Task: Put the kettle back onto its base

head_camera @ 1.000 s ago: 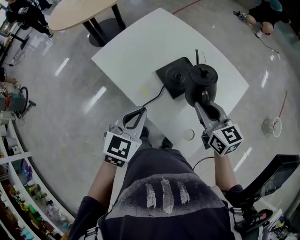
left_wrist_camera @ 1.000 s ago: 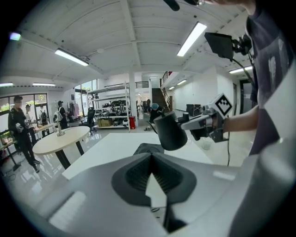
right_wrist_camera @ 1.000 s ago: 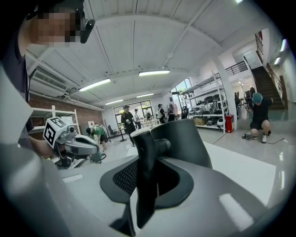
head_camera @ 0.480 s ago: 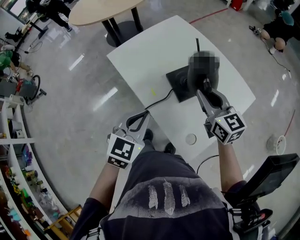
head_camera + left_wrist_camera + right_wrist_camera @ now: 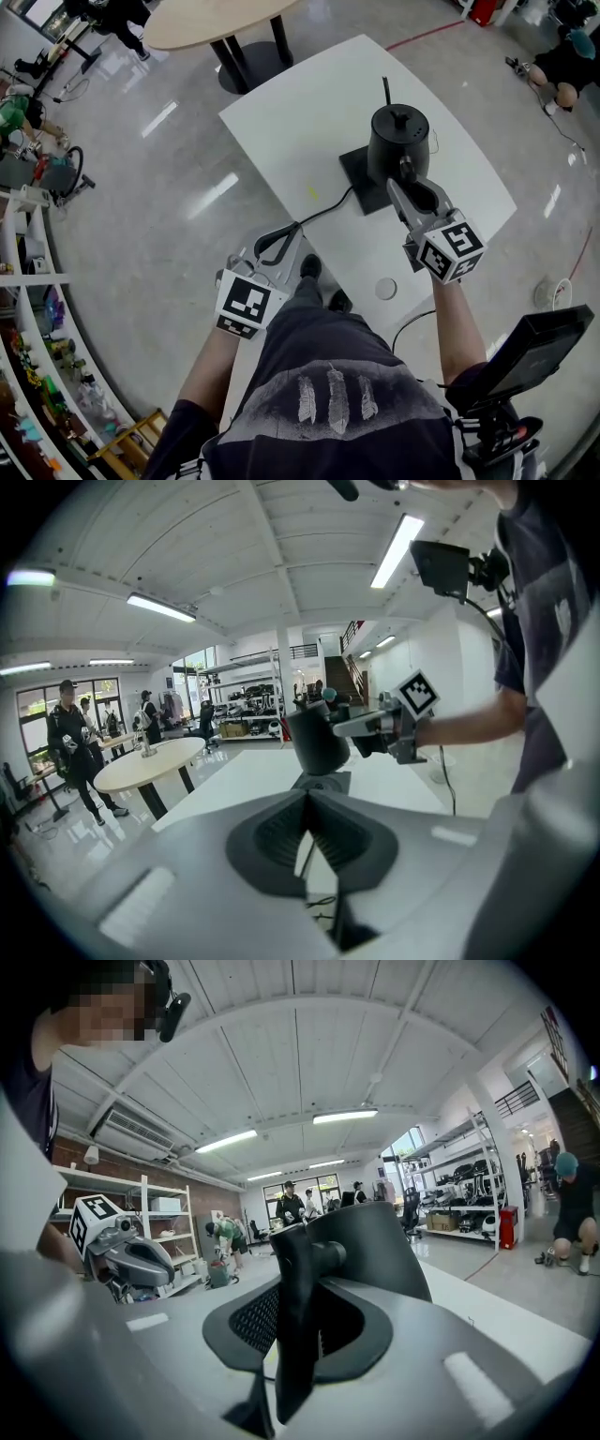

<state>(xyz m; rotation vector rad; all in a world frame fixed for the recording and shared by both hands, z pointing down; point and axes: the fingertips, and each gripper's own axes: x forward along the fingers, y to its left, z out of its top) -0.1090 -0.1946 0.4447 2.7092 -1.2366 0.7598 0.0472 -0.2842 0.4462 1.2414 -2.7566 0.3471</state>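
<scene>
One kettle (image 5: 397, 141), rigid, smooth-walled and probably heavy if filled, is best gripped by its handle (image 5: 292, 1316). It hangs over the base (image 5: 361, 178) on the table (image 5: 309, 103); whether it is seated cannot be told. The right gripper (image 5: 406, 173) is clamped on that handle, with the kettle body just beyond the fingertips. The left gripper (image 5: 272, 246) is closed, empty and well apart.

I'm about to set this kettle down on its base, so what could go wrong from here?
1. The kettle is held only by its handle in the right gripper, so it may swing or slip.
2. It looks off-centre over the base and could land askew.
3. The cord trails from the base over the table edge; a tug could shift the base.
</scene>
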